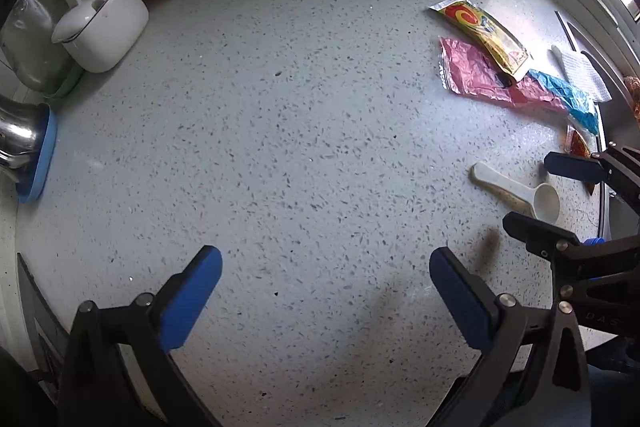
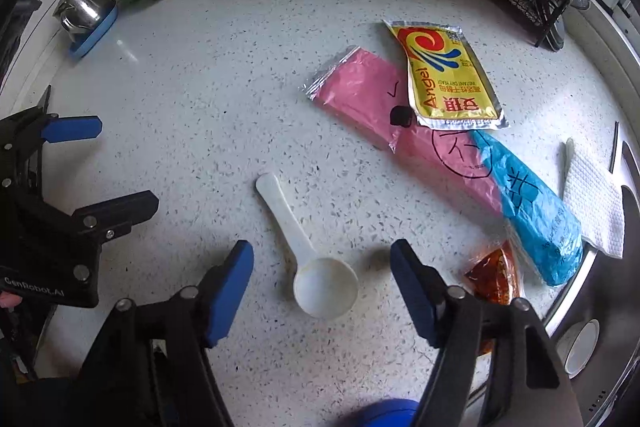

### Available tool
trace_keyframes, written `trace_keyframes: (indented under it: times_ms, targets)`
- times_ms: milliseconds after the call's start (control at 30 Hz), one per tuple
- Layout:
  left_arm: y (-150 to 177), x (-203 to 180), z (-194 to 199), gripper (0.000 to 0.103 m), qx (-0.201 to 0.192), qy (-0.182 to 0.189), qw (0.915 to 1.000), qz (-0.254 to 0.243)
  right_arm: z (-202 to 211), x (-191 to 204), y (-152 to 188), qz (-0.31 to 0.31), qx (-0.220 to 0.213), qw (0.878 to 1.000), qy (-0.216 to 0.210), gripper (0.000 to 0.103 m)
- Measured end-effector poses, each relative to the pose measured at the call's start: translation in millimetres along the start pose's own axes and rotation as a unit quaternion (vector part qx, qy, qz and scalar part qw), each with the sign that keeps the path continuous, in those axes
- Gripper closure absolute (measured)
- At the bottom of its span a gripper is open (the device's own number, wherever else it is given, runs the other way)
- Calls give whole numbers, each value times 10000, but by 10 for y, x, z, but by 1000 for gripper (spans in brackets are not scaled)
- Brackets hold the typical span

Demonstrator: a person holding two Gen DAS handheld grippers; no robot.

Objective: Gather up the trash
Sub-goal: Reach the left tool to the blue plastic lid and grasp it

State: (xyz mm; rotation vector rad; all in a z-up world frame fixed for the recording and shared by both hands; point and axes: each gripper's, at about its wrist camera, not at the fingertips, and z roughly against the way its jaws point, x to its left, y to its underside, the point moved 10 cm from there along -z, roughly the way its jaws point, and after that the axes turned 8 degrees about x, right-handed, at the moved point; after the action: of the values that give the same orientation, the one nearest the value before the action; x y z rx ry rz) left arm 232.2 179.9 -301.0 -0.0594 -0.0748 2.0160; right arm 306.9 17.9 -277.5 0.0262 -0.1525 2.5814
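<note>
Both jaws spread, empty; right gripper [image 2: 322,291] straddling scoop [image 2: 325,290], risk of grabbing it instead of wrappers [image 2: 452,79] at 1 o'clock.

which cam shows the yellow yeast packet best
The right wrist view: the yellow yeast packet lies near the centre, its printed face readable, overlapping the pink bag. The left wrist view shows it small, skewed and unreadable near the right edge.
</note>
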Motion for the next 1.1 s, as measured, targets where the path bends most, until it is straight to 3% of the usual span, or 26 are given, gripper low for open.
trace_keyframes:
  times_ms: [100, 167, 200, 400, 467, 700, 867, 1100]
  targets:
    - [-16, 35, -11, 0, -45, 4, 10000, 82, -4, 40, 1, -22, -43, 9999, 109, 46]
    - [-12, 73, -20, 0, -48, 61, 9998, 209, -20, 85, -11, 52, -138, 9994, 317, 70]
    - [4, 87, -33, 0, -12, 129, 9997, 229, -20, 120, -12, 81, -147, 9995, 262, 76]
    - [39, 12, 7, 0, -41, 60, 10000, 65, 20, 150, 135, -15, -153, 9998, 146, 82]
    - [-5, -75, 47, 0, -80, 93, 9999, 6, 104, 80, 176, -119, -282, 9994, 140, 97]
    - [-294, -396, 181, 0, -246, 32, 9995, -199, 207, -129, 234, -458, -407, 9981, -92, 99]
    - [-458, -660, 236, 0, -306, 290, 9985, -357, 413, -379, 246, -669, -633, 9957, -48, 100]
    - [-701, -1243, 293, 0, -352, 472, 9923, -1093, 675, -898, 468, -1274, -882, 9878, 157, 99]
